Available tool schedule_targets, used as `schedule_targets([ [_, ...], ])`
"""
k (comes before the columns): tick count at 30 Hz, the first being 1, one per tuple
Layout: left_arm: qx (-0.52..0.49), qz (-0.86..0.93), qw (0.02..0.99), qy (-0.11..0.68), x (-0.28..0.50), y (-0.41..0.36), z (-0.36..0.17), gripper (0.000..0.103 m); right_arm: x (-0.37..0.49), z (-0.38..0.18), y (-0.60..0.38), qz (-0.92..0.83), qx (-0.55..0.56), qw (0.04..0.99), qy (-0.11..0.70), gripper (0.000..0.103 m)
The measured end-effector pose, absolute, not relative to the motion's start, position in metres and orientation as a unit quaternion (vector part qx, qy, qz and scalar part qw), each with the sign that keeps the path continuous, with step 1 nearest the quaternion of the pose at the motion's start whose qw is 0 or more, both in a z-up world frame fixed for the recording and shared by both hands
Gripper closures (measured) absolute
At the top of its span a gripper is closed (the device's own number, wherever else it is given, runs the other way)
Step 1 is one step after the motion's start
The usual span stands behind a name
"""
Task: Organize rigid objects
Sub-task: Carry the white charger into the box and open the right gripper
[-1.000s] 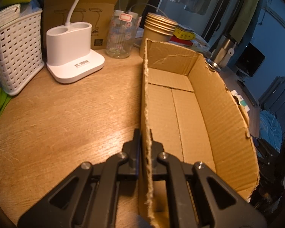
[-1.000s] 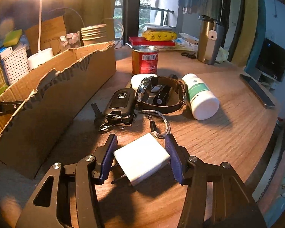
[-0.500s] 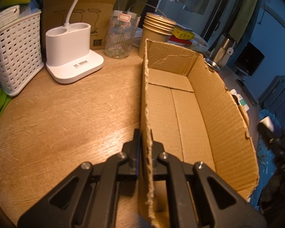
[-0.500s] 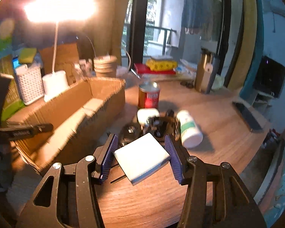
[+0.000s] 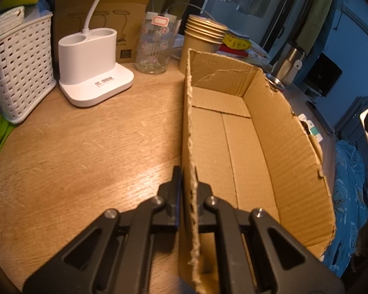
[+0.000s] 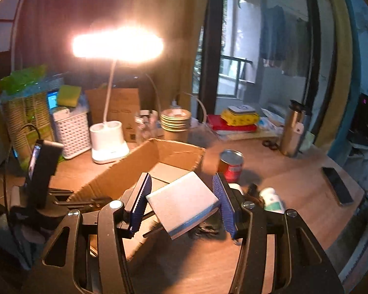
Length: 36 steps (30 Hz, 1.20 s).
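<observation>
Right wrist view: the right gripper [image 6: 181,199] is clamped on a white charger block [image 6: 184,202], blue pads against two opposite sides, carried in the air over the table near the open end of the cardboard box [image 6: 137,165].
Charger handling: looks hard-shelled, stiff and light, with smooth faces that could slip (the ribbed pads should help). Prongs stick out at the lower left, so I'd keep holding the flat sides, not the pins.
Left gripper [image 5: 189,191]: jaws pinched together on the box's near wall, one finger inside, one outside, steadying it.
Box contents: nothing in it that I can see, just the bare floor flaps. Walls are thin, torn along the top and probably floppy, so dropping the charger in gently seems smart.
Left on the table: red can [image 6: 230,165] upright, white bottle [image 6: 272,199] lying on its side, some dark items below the charger too blurred to name.
Other containers: white basket [image 5: 19,68] holds something pale on top; glass jar [image 5: 157,44] and stacked paper cups [image 5: 203,36] stand behind the box, contents unclear.
</observation>
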<state>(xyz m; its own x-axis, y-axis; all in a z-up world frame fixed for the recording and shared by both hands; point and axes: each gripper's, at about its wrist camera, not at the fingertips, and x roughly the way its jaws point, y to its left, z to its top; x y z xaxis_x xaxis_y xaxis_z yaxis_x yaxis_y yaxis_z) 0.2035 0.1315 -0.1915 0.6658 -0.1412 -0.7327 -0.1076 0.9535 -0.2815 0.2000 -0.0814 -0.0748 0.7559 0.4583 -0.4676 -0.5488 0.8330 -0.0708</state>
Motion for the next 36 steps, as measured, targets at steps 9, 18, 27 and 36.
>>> schedule_targets([
  [9,-0.153,-0.009,0.9,0.409,0.203,0.131,-0.191,0.097,0.203,-0.094,-0.046,0.307,-0.115,0.913,0.242,0.048],
  [18,-0.153,-0.009,0.9,0.409,0.203,0.131,-0.191,0.097,0.205,-0.118,-0.034,0.319,-0.122,0.899,0.275,0.048],
  [27,-0.153,-0.009,0.899,0.409,0.204,0.131,-0.192,0.097,0.203,-0.131,-0.025,0.328,-0.139,0.885,0.299,0.048],
  [36,-0.153,-0.009,0.899,0.41,0.203,0.132,-0.191,0.096,0.201,-0.13,-0.029,0.332,-0.136,0.885,0.297,0.048],
])
